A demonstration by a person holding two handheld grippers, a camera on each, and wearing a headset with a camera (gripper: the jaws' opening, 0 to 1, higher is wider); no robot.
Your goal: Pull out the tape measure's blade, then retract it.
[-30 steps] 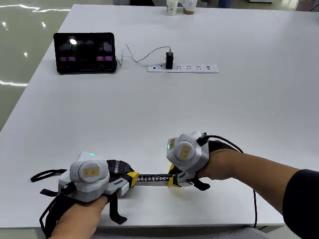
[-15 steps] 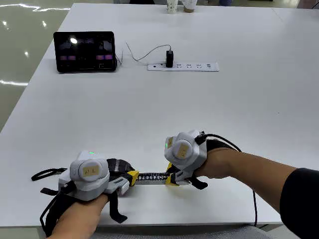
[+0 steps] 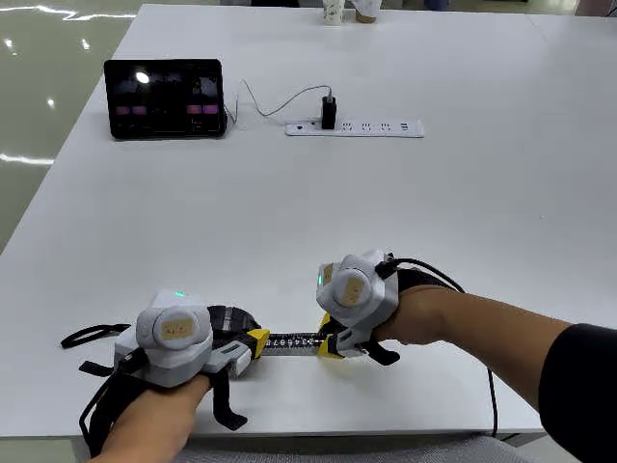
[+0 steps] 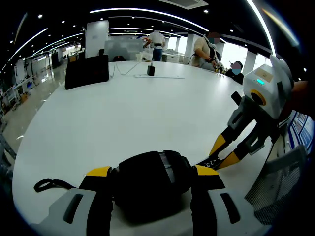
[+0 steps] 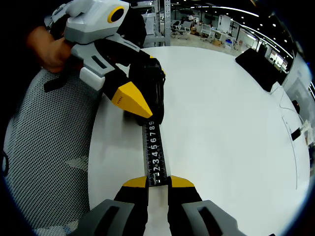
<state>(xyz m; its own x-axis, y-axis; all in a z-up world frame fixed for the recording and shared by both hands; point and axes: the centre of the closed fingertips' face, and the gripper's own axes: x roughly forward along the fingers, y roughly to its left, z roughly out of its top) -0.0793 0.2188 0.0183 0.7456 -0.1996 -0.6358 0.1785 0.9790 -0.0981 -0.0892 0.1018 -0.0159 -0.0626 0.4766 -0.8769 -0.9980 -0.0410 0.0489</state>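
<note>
White surface [image 3: 434, 212], head view: dark tablet [image 3: 162, 99] propped at 10 o'clock, screen showing purple tiles. White power strip [image 3: 355, 128] at 12 o'clock, near the tablet's right side, with a black charger [image 3: 329, 113] plugged in at its left end and a thin cable [image 3: 275, 104] running from the charger toward the tablet. Two small containers [image 3: 333, 12], cut off by the frame, at the far edge at 12 o'clock; glossy floor [image 3: 39, 87] at 9 o'clock; grey mesh chair seat [image 5: 44, 147] at 9 o'clock in the right gripper view.

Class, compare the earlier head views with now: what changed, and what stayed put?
The right gripper, shut on the blade, has edged slightly toward the left gripper, so a little less blade shows. The left gripper stays clamped on the case; tablet and power strip unmoved.
</note>
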